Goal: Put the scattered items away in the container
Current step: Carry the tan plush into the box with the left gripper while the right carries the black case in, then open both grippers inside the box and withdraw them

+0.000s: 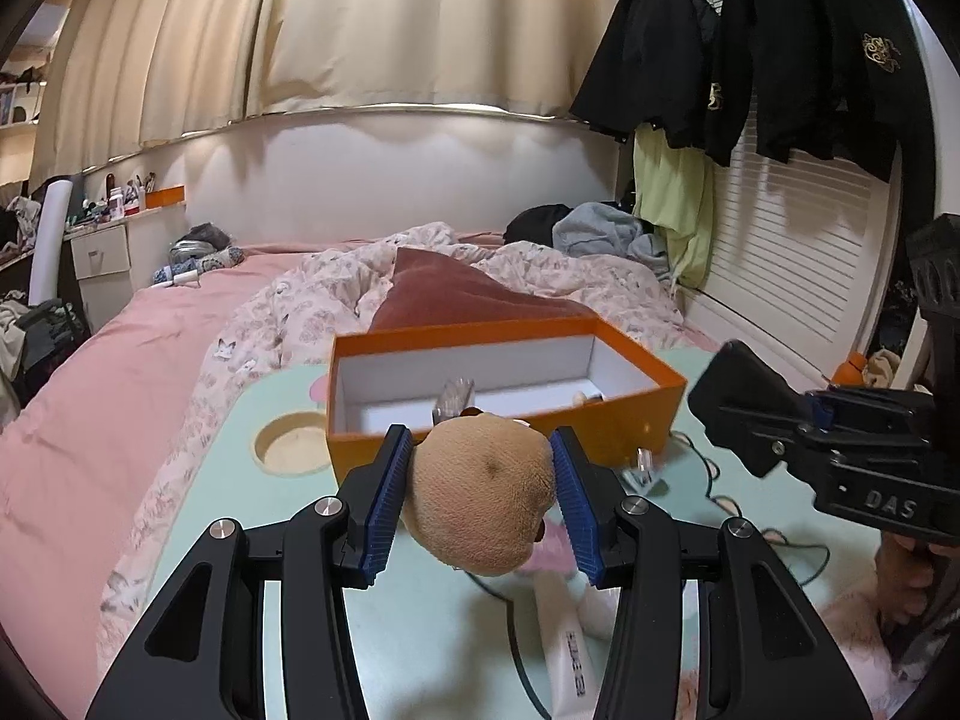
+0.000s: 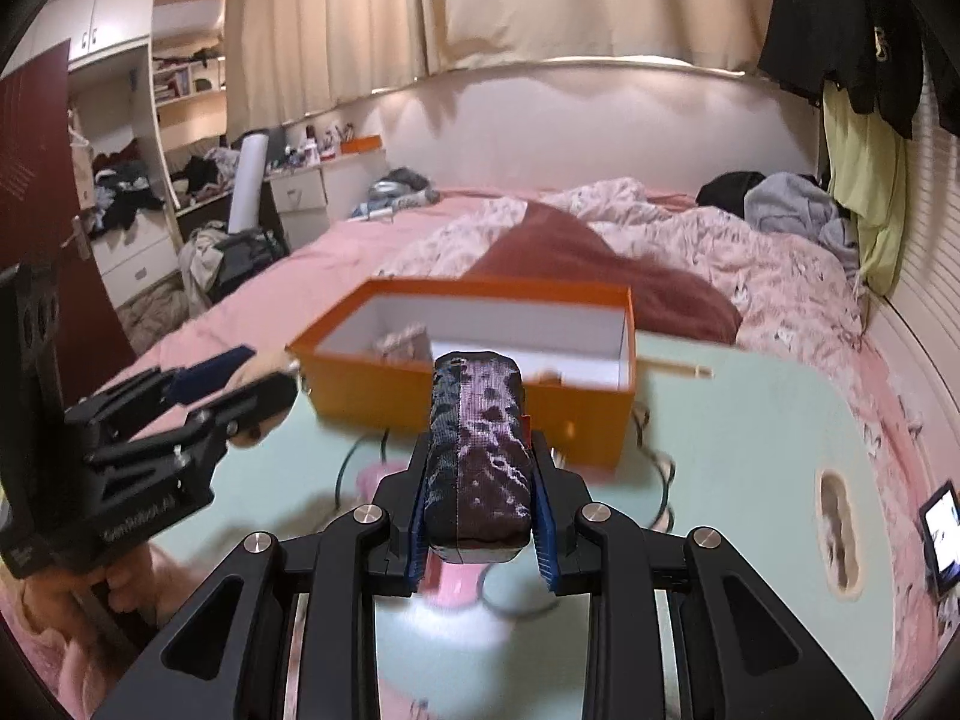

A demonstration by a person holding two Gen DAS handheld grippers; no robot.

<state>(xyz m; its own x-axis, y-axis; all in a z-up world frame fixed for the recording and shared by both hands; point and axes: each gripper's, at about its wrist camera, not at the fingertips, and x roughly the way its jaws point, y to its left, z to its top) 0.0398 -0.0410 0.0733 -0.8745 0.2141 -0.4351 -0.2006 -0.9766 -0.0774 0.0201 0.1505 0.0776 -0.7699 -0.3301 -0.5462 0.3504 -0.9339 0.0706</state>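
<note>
My left gripper (image 1: 482, 450) is shut on a tan plush toy (image 1: 483, 492), held above the mint-green table just in front of the orange box (image 1: 612, 414). The box is open and white inside, with a small clear item (image 1: 454, 399) and another small piece in it. My right gripper (image 2: 480, 456) is shut on a dark, purple-patterned pouch (image 2: 480, 456), raised before the same orange box (image 2: 480, 399). In the right wrist view the left gripper (image 2: 252, 378) shows at the left, held by a hand. The right gripper (image 1: 738, 396) appears at the right edge of the left wrist view.
The mint-green table (image 1: 210, 510) stands on a bed with pink sheets and a floral duvet (image 2: 720, 240). A white tube (image 1: 570, 648) and a thin cable (image 1: 780, 540) lie on the table. A wooden stick (image 2: 678, 367) rests behind the box. A phone (image 2: 942, 534) lies at the right.
</note>
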